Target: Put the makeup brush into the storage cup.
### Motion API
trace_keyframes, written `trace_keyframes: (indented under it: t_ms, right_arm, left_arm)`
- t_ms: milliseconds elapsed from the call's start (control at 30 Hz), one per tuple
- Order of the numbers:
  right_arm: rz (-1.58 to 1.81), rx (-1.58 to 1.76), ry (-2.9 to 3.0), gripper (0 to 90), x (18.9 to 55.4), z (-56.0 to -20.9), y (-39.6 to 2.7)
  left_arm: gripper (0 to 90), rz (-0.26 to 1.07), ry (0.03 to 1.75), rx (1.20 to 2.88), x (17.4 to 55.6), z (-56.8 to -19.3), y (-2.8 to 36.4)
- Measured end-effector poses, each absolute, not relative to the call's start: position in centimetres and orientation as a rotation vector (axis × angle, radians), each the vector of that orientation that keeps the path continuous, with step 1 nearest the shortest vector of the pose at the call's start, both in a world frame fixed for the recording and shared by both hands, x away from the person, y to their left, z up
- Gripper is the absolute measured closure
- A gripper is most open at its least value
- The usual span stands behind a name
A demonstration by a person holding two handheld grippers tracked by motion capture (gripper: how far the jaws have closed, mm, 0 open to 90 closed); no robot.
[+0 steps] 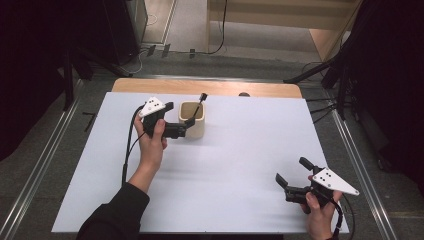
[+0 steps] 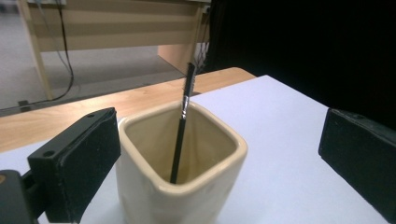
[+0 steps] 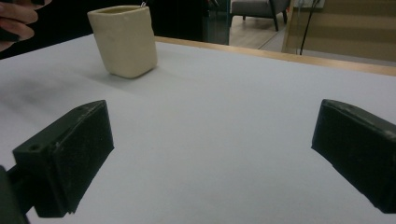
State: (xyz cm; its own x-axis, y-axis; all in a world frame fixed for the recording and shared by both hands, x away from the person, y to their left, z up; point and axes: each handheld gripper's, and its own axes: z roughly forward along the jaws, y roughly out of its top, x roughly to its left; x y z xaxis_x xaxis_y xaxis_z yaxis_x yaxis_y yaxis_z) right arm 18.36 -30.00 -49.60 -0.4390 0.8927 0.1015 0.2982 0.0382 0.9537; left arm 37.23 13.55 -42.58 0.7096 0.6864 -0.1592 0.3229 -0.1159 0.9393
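Observation:
A cream square cup [image 1: 192, 121] stands at the back of the white sheet [image 1: 225, 165], left of the middle. A thin black brush [image 1: 199, 106] leans inside it, its head sticking out over the far rim. My left gripper [image 1: 181, 116] is at the cup's left side with its jaws open. In the left gripper view the cup [image 2: 182, 158] with the brush [image 2: 183, 121] sits between the two spread jaws of this gripper [image 2: 217, 161], and nothing is held. My right gripper [image 1: 294, 171] rests open near the front right corner, empty, far from the cup [image 3: 125, 39].
The sheet covers a wooden table [image 1: 210, 87] whose bare strip shows along the far edge. Beyond it stand a light wooden desk [image 1: 280, 20] and floor cables [image 1: 220, 35]. Metal rails [image 1: 45, 160] run along both sides. Dark curtains close in left and right.

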Motion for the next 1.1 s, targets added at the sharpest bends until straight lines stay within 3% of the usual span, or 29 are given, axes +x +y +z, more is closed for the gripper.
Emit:
trace_keyframes:
  t_ms: [567, 1100]
  right_arm:
    - [1.414, 1.195, 1.782, 0.0, 18.5, -49.6, -29.8]
    - [1.406, 1.188, 1.783, 0.0, 18.4, -49.6, -29.7]
  left_arm:
    - [0.0, 0.420, 0.747, 1.721, 32.8, -43.3, 17.4]
    - [0.0, 0.411, 0.794, 1.712, 29.2, -46.1, 21.1]
